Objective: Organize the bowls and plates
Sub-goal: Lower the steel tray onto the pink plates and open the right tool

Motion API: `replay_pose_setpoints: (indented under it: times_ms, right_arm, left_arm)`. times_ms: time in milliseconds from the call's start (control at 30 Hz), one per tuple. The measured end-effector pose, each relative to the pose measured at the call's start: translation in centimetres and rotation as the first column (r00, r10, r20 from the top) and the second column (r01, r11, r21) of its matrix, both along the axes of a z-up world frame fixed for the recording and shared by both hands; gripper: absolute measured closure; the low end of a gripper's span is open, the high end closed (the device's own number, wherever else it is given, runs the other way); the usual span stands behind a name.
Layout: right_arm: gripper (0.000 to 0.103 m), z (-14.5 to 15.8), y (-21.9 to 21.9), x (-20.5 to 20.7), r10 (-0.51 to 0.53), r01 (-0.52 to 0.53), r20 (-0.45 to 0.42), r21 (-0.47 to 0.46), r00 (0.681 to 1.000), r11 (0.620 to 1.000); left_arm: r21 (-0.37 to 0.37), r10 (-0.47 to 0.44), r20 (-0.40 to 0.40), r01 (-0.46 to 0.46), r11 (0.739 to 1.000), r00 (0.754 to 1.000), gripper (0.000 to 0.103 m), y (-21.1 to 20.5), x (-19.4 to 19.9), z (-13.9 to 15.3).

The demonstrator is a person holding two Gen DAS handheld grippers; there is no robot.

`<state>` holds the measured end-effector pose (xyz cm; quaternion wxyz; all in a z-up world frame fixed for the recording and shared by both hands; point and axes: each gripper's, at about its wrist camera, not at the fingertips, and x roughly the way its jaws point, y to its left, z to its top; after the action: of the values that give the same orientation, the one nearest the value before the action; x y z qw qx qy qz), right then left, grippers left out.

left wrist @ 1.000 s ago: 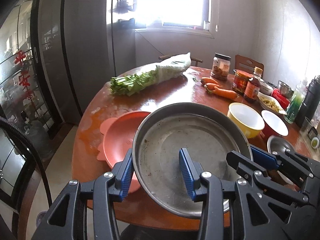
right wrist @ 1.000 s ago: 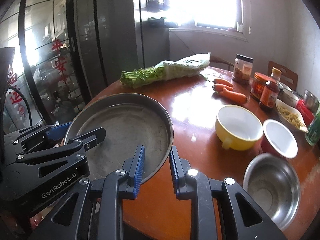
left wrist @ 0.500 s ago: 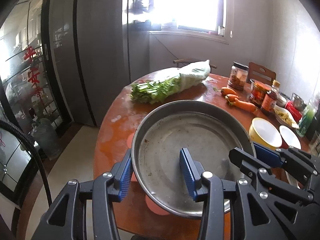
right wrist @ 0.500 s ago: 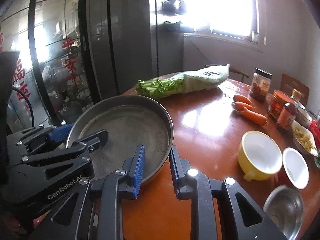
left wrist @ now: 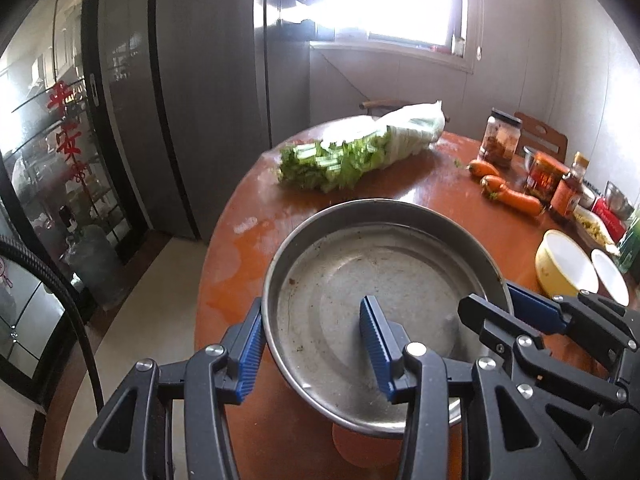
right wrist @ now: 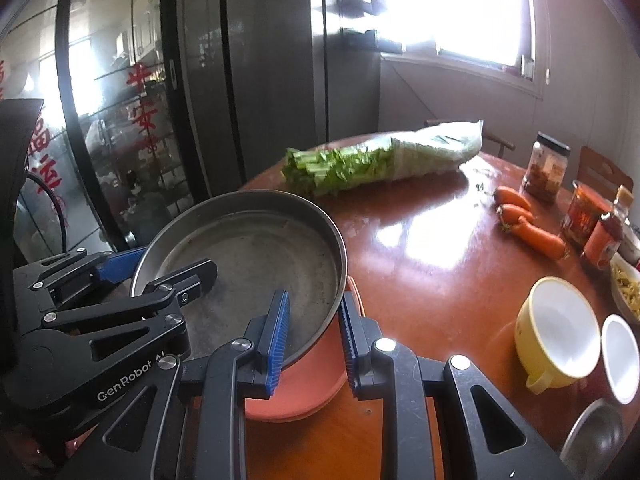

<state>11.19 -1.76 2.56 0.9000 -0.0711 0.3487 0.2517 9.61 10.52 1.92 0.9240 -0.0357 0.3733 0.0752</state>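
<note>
We hold a big round metal pan (left wrist: 384, 280) with both grippers, and both point down at a slant toward the worktop (right wrist: 440, 248). Our left gripper (left wrist: 312, 344) is clamped on the pan's left rim, with one blue finger outside the wall and one inside. Our right gripper (right wrist: 314, 340) is clamped on the pan's right rim the same way. In the right wrist view we can read "GenRobot.AI" in white letters on the side of the left gripper.

The pan hangs over the near edge of the worktop, right above an orange plate (right wrist: 308, 384). The plate peeks out from under the pan. We cannot tell if the pan touches the plate.

Toward the right edge of the worktop sit a yellow bowl (right wrist: 558, 340) with a white inside, a small white bowl (right wrist: 620, 354) just beside it, and a shiny metal bowl (right wrist: 596, 436) nearer to us. At the far edge lies a bunch of greens in a bag (left wrist: 360, 152). Carrots (left wrist: 510, 196) lie beside jars and bottles (left wrist: 550, 178) by the right edge; their labels are too blurry to read.

Red Chinese writing (left wrist: 66, 124) is stuck on the glass door (left wrist: 48, 168) to the left.
</note>
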Motion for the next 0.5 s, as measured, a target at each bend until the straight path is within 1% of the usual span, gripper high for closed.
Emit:
replay_pose_setpoints:
  times_ms: [67,233,300,400,500]
  right_arm:
    - [0.077,-0.8,0.1,0.3,-0.001,0.000,-0.021,-0.003,1.000,1.000]
    - [0.077,-2.5,0.4,0.8,0.001,-0.002,-0.042,-0.033,0.999,0.999]
    - [0.077,-2.8,0.4,0.9,-0.003,0.001,-0.046,-0.038,0.999,0.999]
    - [0.077,-3.2,0.2,1.0,-0.004,0.002,-0.051,-0.041,0.999,0.999]
    - [0.077,-3.3,0.1,1.0,-0.006,0.004,-0.053,-0.041,0.999,0.999]
  left_arm:
    - [0.005,0.000,-0.015,0.000,1.000,1.000,0.057,0.0,0.3,-0.8]
    - [0.010,0.004,-0.043,-0.004,1.000,0.999,0.057,0.0,0.7,-2.1]
    - [0.011,0.002,-0.047,-0.002,1.000,0.999,0.057,-0.2,0.8,-2.3]
    - [0.040,-0.001,-0.040,0.002,0.999,0.999,0.057,-0.7,0.7,-2.4]
    - [0.049,-0.001,-0.039,0.003,0.999,0.999,0.056,-0.9,0.7,-2.3]
